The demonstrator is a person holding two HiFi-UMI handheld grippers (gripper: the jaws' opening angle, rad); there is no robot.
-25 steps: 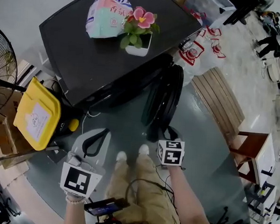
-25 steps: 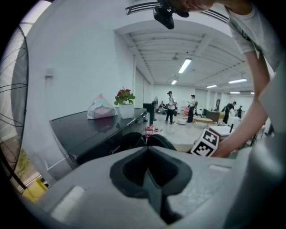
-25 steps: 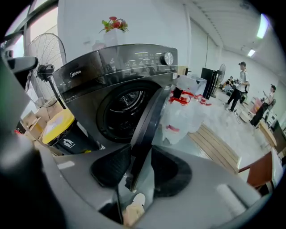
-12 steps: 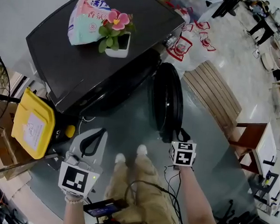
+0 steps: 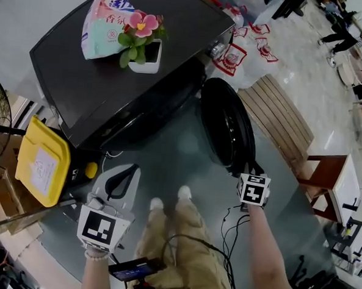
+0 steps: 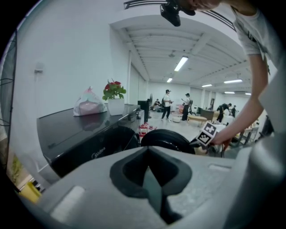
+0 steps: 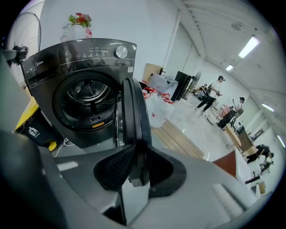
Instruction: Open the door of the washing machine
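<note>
You are gripping the free edge of the door [image 7: 134, 112] with your right claw [image 7: 136, 165]. Its jaws have just been closing, and the dark rim is filling the gap between the pads. From this claw the door is standing edge-on, its rim running straight ahead and upward from the jaws. Its hinge side is meeting the washing machine [image 7: 80, 58] at the far end. The drum opening [image 7: 87, 100] is lying ahead and to the claw's left, already uncovered. Any further swing, as I judge it, should be carrying the rim toward the claw's right, away from that opening.

Your left claw [image 6: 149, 174] is hanging with its jaws together on nothing. The door is sitting well ahead of it and to its right, so the right hand is much the nearer.

The name "Midea" is showing on the machine's front, ahead of the left claw. The bag [image 5: 106, 20] beside the flower pot [image 5: 144, 50] on the machine's top is carrying Chinese print that I cannot read in full. The yellow bin [image 5: 39, 163] off to the left claw's left is bearing a pale label too small to read.
</note>
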